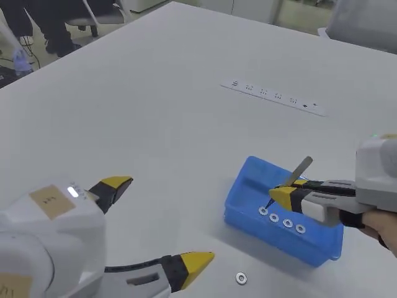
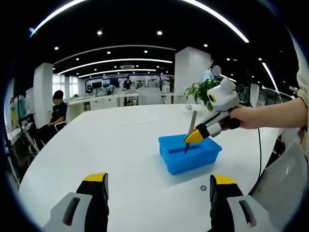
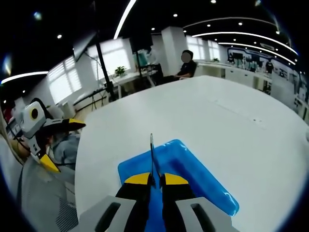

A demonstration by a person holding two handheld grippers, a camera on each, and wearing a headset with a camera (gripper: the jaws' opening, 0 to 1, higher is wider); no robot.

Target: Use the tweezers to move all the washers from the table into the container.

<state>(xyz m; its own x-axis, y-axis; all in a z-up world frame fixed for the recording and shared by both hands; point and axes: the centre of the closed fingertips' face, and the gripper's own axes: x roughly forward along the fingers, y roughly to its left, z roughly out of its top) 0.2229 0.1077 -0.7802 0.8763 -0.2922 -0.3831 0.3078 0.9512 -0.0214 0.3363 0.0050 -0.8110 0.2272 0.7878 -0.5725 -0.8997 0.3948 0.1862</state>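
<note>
A blue container (image 1: 322, 245) sits on the white table and holds several washers (image 1: 287, 222). My right gripper (image 1: 280, 196) hovers over it, shut on the metal tweezers (image 1: 302, 167), whose tips point down into the container near the washers. One washer (image 1: 241, 278) lies on the table just in front of the container. My left gripper (image 1: 158, 223) is open at the lower left, with nothing between its fingers. The left gripper view shows the container (image 2: 190, 157), the loose washer (image 2: 203, 187) and the right gripper (image 2: 197, 137). In the right gripper view, the tweezers (image 3: 151, 154) stick out over the container (image 3: 193, 169).
A long flat socket strip (image 1: 273, 96) is set into the table farther back. The table's far left edge (image 1: 93, 46) has chairs and seated people beyond it. Broad bare tabletop lies left of the container.
</note>
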